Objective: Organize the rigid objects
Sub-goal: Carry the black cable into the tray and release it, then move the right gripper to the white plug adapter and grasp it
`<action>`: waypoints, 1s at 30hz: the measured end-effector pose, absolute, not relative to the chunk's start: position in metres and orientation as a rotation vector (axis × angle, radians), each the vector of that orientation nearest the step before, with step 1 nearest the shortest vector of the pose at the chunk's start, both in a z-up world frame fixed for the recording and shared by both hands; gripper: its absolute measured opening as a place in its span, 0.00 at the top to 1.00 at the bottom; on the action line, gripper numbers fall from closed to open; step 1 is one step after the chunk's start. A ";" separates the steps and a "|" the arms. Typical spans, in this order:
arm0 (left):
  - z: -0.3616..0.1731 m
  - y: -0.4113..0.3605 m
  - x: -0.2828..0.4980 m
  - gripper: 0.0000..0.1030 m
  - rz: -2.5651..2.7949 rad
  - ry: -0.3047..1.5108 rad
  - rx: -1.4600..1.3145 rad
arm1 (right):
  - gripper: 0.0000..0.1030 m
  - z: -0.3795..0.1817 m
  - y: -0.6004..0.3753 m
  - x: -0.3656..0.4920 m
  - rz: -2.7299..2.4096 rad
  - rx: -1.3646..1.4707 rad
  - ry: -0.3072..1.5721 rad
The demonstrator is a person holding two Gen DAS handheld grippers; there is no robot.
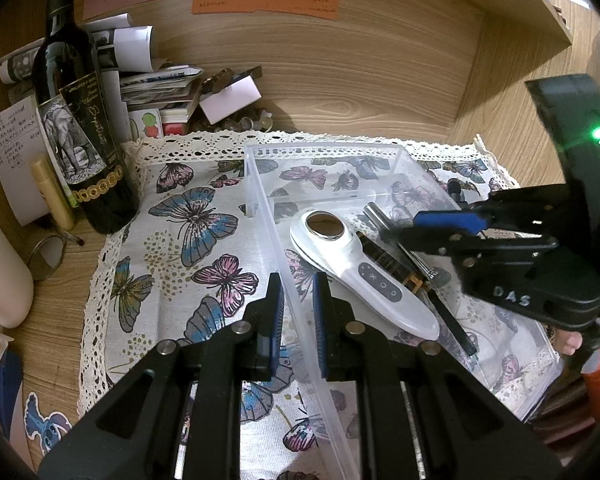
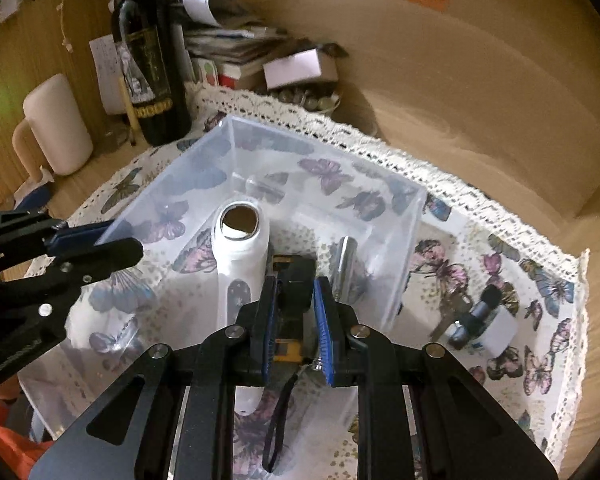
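Left wrist view: left gripper point(image 1: 298, 298) at lower centre, fingers straddling the near wall of the clear plastic bin point(image 1: 324, 148); narrow gap, wall runs between the pads, contact uncertain. Likely steadying the bin while the other hand loads it.
Bin contents: white handheld device point(image 1: 360, 276) lies diagonally at centre, round metal head toward the top of the frame; dark amber-banded item with strap point(image 1: 396, 264) just beside it; silver metal cylinder point(image 1: 380, 216) beyond.
Right gripper, same view: right gripper point(image 1: 448, 224) enters from the right edge, blue pads over the bin contents; cannot tell from here what it pinches.
Surroundings: wine bottle point(image 1: 76, 132) upper left, standing off the butterfly cloth point(image 1: 188, 216); paper stack behind.

Right wrist view: fingers at lower centre partly spread around the dark item point(image 2: 296, 280), pads close on both sides, strap hanging toward the bottom edge. Judgement: setting it down or just letting go inside the bin; grip not confirmed.
Outside bin: keys with dark fob point(image 2: 476, 316) at right on the cloth, probably next to go in.
Blur: upper half smeared, detail unreliable.
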State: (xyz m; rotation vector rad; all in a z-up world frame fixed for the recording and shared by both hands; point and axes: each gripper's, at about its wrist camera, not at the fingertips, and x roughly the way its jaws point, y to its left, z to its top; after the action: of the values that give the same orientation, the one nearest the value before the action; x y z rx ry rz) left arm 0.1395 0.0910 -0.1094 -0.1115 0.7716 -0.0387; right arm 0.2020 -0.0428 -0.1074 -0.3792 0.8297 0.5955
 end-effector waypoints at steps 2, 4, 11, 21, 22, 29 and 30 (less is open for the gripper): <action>-0.109 0.091 0.139 0.87 -0.039 0.772 -0.113 | 0.84 -0.109 -0.041 0.202 0.603 -0.379 0.834; -0.109 0.091 0.139 0.87 -0.039 0.771 -0.112 | 0.84 -0.109 -0.041 0.201 0.610 -0.378 0.839; -0.109 0.091 0.139 0.87 -0.039 0.771 -0.112 | 0.74 -0.095 -0.049 0.194 0.591 -0.355 0.796; -0.110 0.090 0.138 0.87 -0.039 0.770 -0.111 | 0.68 -0.049 -0.115 0.199 0.418 -0.212 0.678; -0.110 0.089 0.139 0.87 -0.039 0.770 -0.111 | 0.68 -0.048 -0.121 0.201 0.398 -0.205 0.674; -0.110 0.090 0.138 0.87 -0.039 0.770 -0.111 | 0.62 -0.061 -0.165 0.222 0.257 -0.130 0.709; -0.110 0.089 0.139 0.87 -0.039 0.770 -0.110 | 0.62 -0.066 -0.170 0.227 0.244 -0.117 0.724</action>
State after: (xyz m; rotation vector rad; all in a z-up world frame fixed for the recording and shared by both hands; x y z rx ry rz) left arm 0.1388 0.0892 -0.1096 -0.1102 0.7700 -0.0392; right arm 0.2265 -0.1700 -0.0657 -0.1170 0.7243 0.2444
